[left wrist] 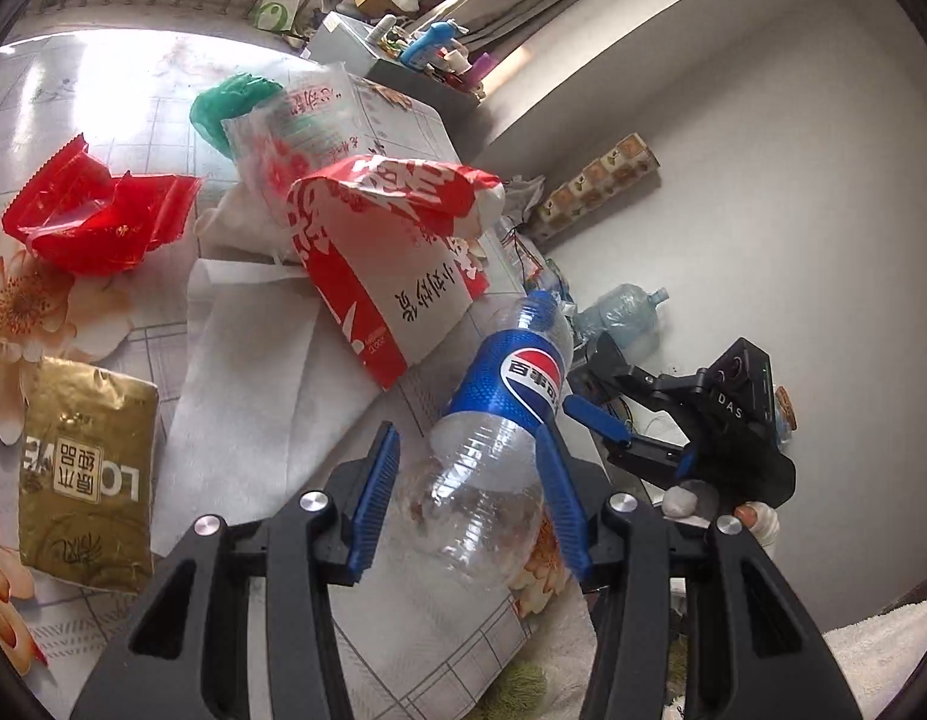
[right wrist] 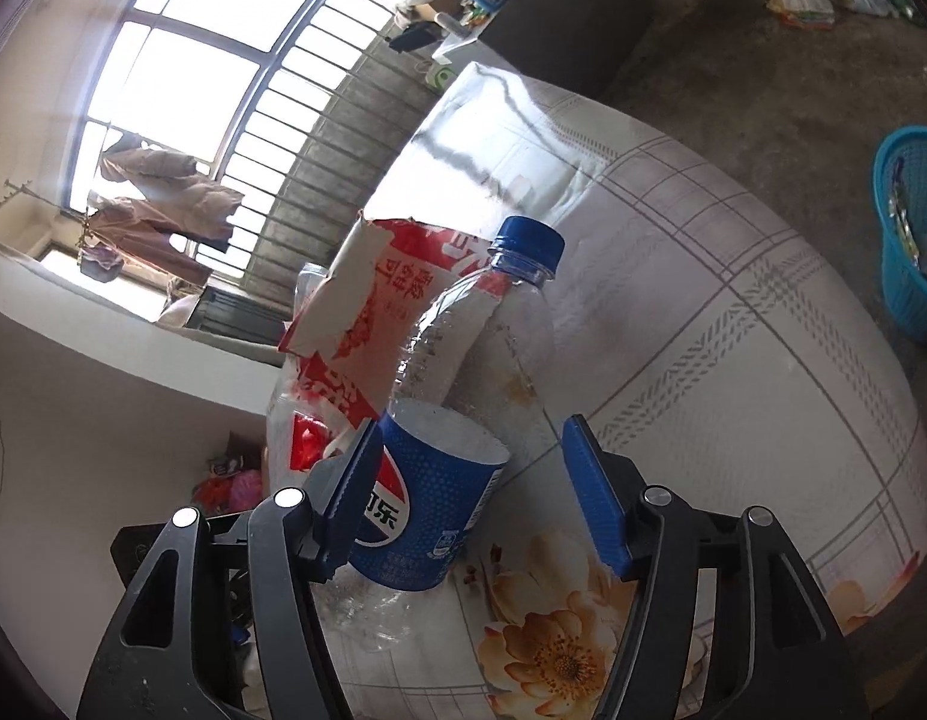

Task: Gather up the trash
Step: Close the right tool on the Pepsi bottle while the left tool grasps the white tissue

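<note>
Two tongs work one item: an empty Pepsi bottle (left wrist: 502,420) lying tilted near the counter (right wrist: 733,360) edge, cap end propped on a red-and-white paper bag (left wrist: 379,252). The left tongs (left wrist: 469,498) straddle the bottle's clear base; the right-hand pad looks to touch the plastic, the other pad stands a bit off, so it reads as half-closed around it w/o a firm pinch yet. The right tongs (right wrist: 472,492) are open around the blue label (right wrist: 430,510): one pad right beside the label, the other well clear. Probably the bottle is approached from both ends because it's long, light and slippery, and leaning on the bag keeps it from rolling.

Other trash sits further in on the counter: red crinkled wrapper (left wrist: 97,222), gold packet (left wrist: 85,480), green bag (left wrist: 235,108), white cloth (left wrist: 253,372). A blue basket (right wrist: 910,252) on the floor past the counter's far edge is prob. the bin, though cut off by the frame.

Hard to tell: whether the bottle's base rests on the counter or is lifted, since the tongs hide the contact. The clear bottle (right wrist: 310,288) behind the bag is mostly hidden.
</note>
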A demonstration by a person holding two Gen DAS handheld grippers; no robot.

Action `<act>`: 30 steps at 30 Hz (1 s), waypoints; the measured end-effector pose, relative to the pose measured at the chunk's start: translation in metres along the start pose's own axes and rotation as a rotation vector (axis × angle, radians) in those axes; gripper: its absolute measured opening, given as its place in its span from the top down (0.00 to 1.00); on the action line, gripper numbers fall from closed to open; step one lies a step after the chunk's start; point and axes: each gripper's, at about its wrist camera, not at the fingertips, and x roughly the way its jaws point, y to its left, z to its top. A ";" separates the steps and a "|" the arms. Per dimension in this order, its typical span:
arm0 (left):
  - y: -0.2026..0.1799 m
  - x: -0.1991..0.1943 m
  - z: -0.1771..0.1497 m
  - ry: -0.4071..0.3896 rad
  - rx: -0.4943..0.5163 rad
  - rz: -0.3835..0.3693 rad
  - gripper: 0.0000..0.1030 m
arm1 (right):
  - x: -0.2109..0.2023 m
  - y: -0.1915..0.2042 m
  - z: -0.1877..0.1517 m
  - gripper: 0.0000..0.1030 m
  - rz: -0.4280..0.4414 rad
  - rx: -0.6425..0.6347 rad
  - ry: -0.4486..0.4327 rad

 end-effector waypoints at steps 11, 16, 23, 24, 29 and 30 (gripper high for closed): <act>-0.035 0.042 -0.026 0.144 0.020 -0.117 0.56 | 0.016 -0.002 -0.010 0.35 -0.025 0.018 0.091; -0.055 0.045 -0.037 0.153 0.078 -0.131 0.56 | 0.019 0.002 -0.003 0.39 -0.068 -0.045 0.110; -0.037 0.012 -0.019 0.001 0.177 0.229 0.56 | 0.029 0.025 -0.003 0.40 -0.171 -0.231 0.101; -0.032 0.008 -0.016 -0.017 0.190 0.304 0.56 | 0.030 0.026 -0.002 0.40 -0.178 -0.243 0.097; -0.013 0.018 -0.013 0.017 0.233 0.463 0.54 | 0.031 0.024 0.000 0.40 -0.180 -0.256 0.087; -0.010 0.023 -0.016 0.031 0.254 0.479 0.54 | 0.030 0.023 0.001 0.40 -0.179 -0.252 0.086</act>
